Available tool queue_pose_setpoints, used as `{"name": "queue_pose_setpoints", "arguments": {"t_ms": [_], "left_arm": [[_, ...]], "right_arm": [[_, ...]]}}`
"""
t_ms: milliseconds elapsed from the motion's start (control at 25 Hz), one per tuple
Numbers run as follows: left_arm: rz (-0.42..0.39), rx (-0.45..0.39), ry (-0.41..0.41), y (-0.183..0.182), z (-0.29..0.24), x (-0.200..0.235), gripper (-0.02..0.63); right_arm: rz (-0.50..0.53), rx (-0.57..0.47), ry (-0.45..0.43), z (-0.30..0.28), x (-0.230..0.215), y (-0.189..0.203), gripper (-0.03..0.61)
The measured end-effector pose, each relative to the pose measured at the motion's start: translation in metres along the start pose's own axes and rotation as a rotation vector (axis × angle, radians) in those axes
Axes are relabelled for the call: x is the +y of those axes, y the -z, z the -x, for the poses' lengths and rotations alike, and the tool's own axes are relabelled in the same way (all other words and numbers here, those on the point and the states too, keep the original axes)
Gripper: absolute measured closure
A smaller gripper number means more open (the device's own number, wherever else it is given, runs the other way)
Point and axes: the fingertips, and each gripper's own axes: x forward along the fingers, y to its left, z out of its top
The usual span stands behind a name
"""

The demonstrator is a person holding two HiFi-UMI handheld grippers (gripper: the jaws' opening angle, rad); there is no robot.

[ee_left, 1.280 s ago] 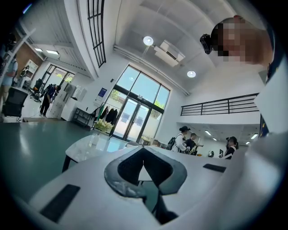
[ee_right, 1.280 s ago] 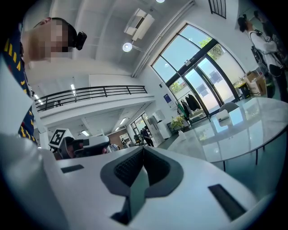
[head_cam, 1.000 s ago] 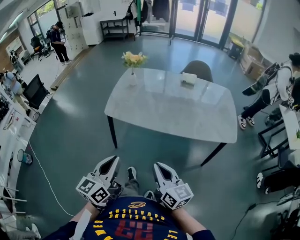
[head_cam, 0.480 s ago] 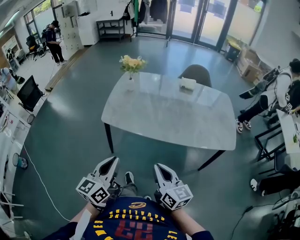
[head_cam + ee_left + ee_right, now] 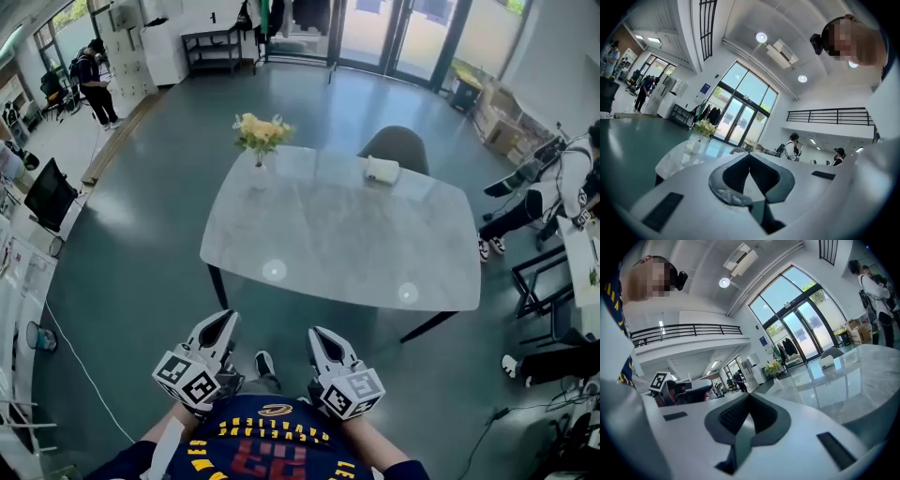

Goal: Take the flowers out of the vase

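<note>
1. At the far left of the head view, a person [image 5: 94,80] stood on the grey floor [image 5: 141,253], well apart from the desk.
2. The left gripper [image 5: 221,323] was held low in front of the wearer's torso, short of the desk's near edge. Its own view showed the two jaws pressed together, tips meeting, with nothing between them.
3. The flowers [image 5: 261,133], yellow and white, stood upright in the small white vase [image 5: 259,161] at the desk's far left corner, well apart from both grippers. In the left gripper view the bunch showed far off, to the left of the jaws.
4. The desk [image 5: 337,234] had a pale, glossy stone-like top on dark legs.
5. The right gripper [image 5: 321,336] was held beside the left one, at about the same height and also short of the desk. Its own view showed its jaws closed tip to tip, gripping nothing, with the flowers small in the distance beyond them.
6. A grey chair [image 5: 394,145] stood at the desk's far side, and a small white box [image 5: 382,169] lay on the desk just in front of it.
7. At the right edge, a person in a white top [image 5: 555,178] was near some dark furniture, away from the desk.
</note>
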Motion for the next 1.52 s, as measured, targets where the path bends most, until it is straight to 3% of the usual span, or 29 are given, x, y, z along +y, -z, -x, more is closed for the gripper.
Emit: {"name": "queue_pose_setpoints", "arguments": {"t_ms": [360,760,1520], "left_arm": [[0.018,0.006,0.033,-0.034,-0.034,0.054,0.611],[0.027,-0.02,0.019,-0.063,-0.036,0.116,0.611],[0.046,-0.001,-0.031,-0.051,-0.038,0.143,0.611]], "right_arm": [[-0.004,-0.001,0.038,-0.065,-0.004,-0.012,0.571],[0.027,0.009,0.043,-0.125,0.01,-0.018,0.572],[-0.011,0.043,0.02,-0.15,0.001,-0.004,0.572]]}}
